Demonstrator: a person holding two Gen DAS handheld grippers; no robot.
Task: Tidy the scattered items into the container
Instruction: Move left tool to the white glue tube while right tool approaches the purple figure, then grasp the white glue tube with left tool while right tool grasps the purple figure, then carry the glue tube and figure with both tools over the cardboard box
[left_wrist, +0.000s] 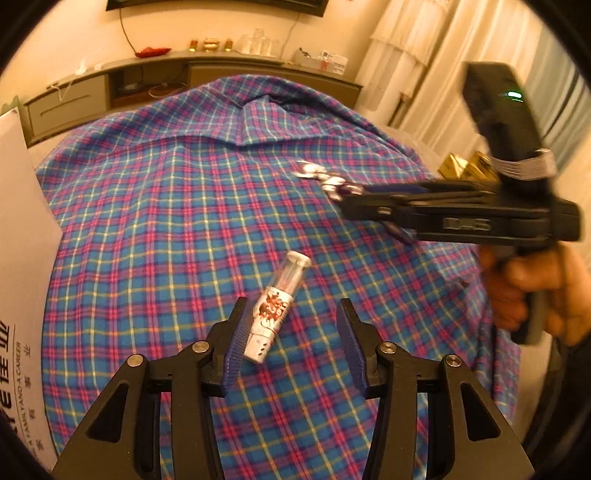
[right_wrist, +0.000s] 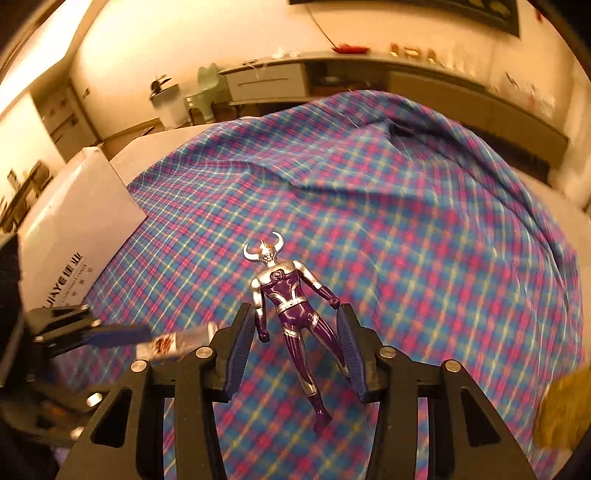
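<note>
A small white tube with a brown print (left_wrist: 275, 308) lies on the plaid cloth between the open fingers of my left gripper (left_wrist: 291, 334), touching neither pad clearly. A purple and silver horned action figure (right_wrist: 291, 306) lies between the fingers of my right gripper (right_wrist: 295, 338), whose jaws stand wide and are not closed on it. In the left wrist view the right gripper (left_wrist: 334, 192) comes in from the right with the blurred figure (left_wrist: 317, 175) at its tips. The white cardboard box (right_wrist: 74, 221) stands at the left.
The blue and pink plaid cloth (left_wrist: 166, 221) covers the whole surface with folds at the far end. The white box also shows at the left edge of the left wrist view (left_wrist: 22, 221). Gold packets (left_wrist: 465, 168) lie at the right. A long cabinet (left_wrist: 110, 92) runs behind.
</note>
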